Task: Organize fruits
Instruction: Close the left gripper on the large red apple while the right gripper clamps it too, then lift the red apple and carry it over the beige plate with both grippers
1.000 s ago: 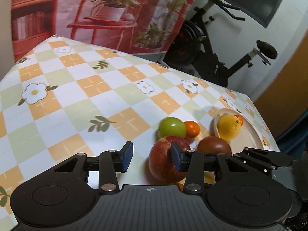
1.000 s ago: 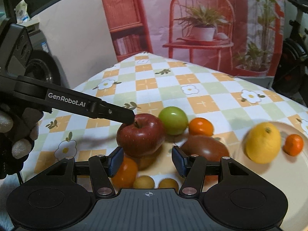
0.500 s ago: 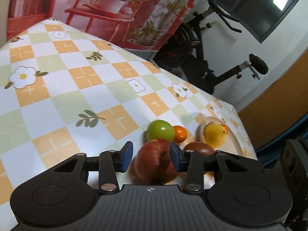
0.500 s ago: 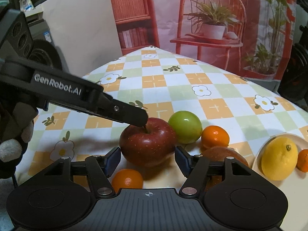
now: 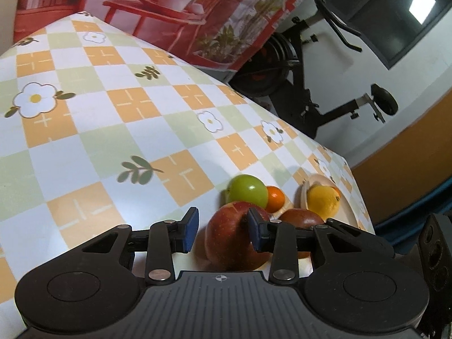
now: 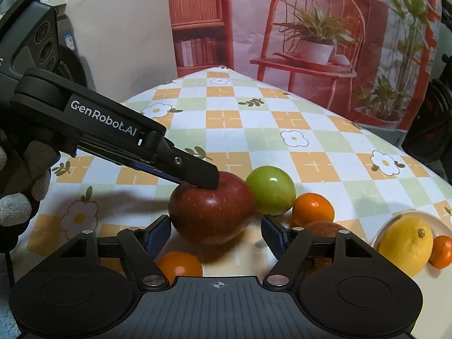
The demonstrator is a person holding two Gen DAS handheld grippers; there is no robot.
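My left hand-held gripper (image 5: 221,230) is closing, its tip touching the top of the red apple (image 6: 212,207). My right hand-held gripper (image 6: 216,233) is opening, the apple between its spread pads, untouched. The apple sits on the counter (image 6: 282,124) beside a green apple (image 6: 271,189).

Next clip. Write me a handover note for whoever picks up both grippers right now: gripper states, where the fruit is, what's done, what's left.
Left gripper: jaws closing, its tip resting on top of the red apple; not gripped.
Right gripper: jaws opening around the red apple, pads not touching it.
Fruit: the lemon and a small orange are on the plate. On the tablecloth: the red apple, a green apple, an orange, a dark red fruit and another orange by the right gripper.
Done: two fruits plated.
Left: grasp the red apple, then sort the rest.
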